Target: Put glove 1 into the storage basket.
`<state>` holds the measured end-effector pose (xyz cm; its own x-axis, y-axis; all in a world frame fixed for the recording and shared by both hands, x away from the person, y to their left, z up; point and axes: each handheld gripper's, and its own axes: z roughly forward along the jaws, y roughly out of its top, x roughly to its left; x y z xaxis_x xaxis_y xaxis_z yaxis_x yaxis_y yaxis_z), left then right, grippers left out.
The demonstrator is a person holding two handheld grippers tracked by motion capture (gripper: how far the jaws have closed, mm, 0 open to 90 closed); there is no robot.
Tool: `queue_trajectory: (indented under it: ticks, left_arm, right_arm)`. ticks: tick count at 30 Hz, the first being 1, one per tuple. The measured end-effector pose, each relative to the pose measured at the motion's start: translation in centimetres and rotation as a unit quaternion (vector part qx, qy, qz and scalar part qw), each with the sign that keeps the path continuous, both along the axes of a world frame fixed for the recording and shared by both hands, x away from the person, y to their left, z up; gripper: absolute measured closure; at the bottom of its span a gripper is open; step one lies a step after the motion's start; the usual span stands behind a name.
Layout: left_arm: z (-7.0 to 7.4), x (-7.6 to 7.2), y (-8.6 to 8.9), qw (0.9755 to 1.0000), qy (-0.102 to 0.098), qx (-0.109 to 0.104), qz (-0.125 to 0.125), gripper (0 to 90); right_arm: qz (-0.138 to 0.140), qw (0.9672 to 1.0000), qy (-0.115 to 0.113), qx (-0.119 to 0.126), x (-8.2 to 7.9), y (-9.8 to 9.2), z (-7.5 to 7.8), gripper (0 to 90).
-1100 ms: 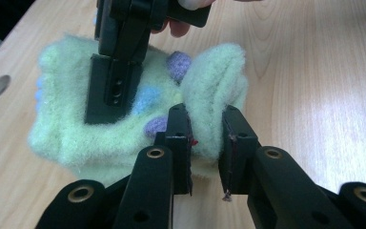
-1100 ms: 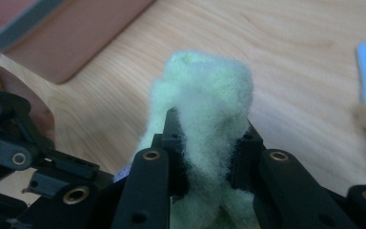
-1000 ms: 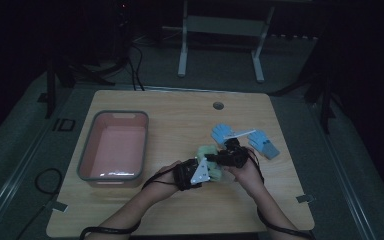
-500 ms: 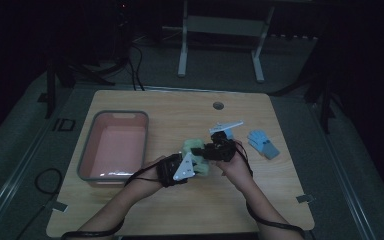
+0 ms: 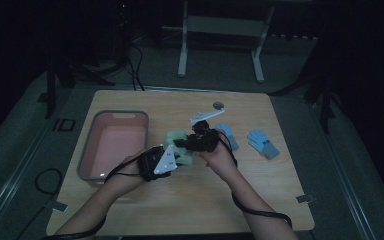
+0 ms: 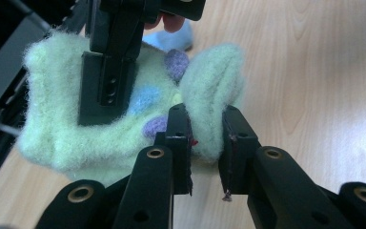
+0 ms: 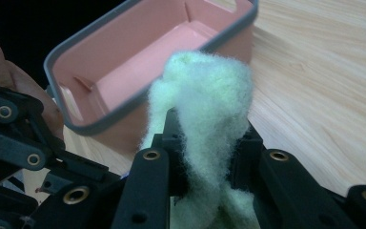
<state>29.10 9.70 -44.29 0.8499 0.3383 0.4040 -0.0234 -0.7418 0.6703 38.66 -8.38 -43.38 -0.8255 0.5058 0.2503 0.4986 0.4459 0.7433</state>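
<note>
High view: both grippers meet mid-frame on a fuzzy green glove [image 5: 176, 137], right of the pink tray [image 5: 87, 150]; 2 blue gloves [image 5: 263, 143] lie right. Left gripper view: left gripper [image 6: 204, 138] pinches the glove's finger. Right gripper view: right gripper [image 7: 208, 143] clamps green fleece

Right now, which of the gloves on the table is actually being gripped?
The fuzzy green glove: both the left gripper and right gripper pinch it. The two blue gloves lie untouched.
</note>
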Motion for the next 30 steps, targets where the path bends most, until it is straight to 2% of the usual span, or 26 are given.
queue_trajectory:
  ticks: [7,8,11,14,17,21,30]
  left_arm:
    - [1.5,-0.2,2.8,0.9997,-0.012,0.005,0.022,77.0]
    - [1.5,-0.2,2.8,0.9997,-0.012,0.005,0.022,77.0]
    - [1.9,-0.3,4.3,0.9993,-0.015,0.01,0.032,77.0]
    - [2.0,-0.5,5.3,0.999,-0.018,0.013,0.038,77.0]
    - [2.0,-0.6,7.0,0.9984,-0.018,0.013,0.051,77.0]
    - [2.0,-0.8,8.8,0.9976,-0.015,0.015,0.065,77.0]
    - [1.2,-1.2,11.9,0.9961,-0.007,0.024,0.085,77.1]
  right_arm:
    - [0.02,0.9998,-0.007,0.007,0.6,3.1,1.6,73.6]
    - [0.02,0.9998,-0.007,0.007,0.6,3.1,1.6,73.6]
    - [0.03,0.9995,-0.009,0.007,0.8,5.0,2.2,73.6]
    - [0.033,0.9994,-0.01,0.006,0.9,6.0,2.4,73.6]
    - [0.043,0.999,-0.012,0.006,1.0,8.1,2.7,73.6]
    - [0.049,0.9987,-0.009,0.014,1.0,10.0,2.8,73.6]
    - [0.063,0.9979,-0.001,0.016,1.1,13.9,1.7,73.6]
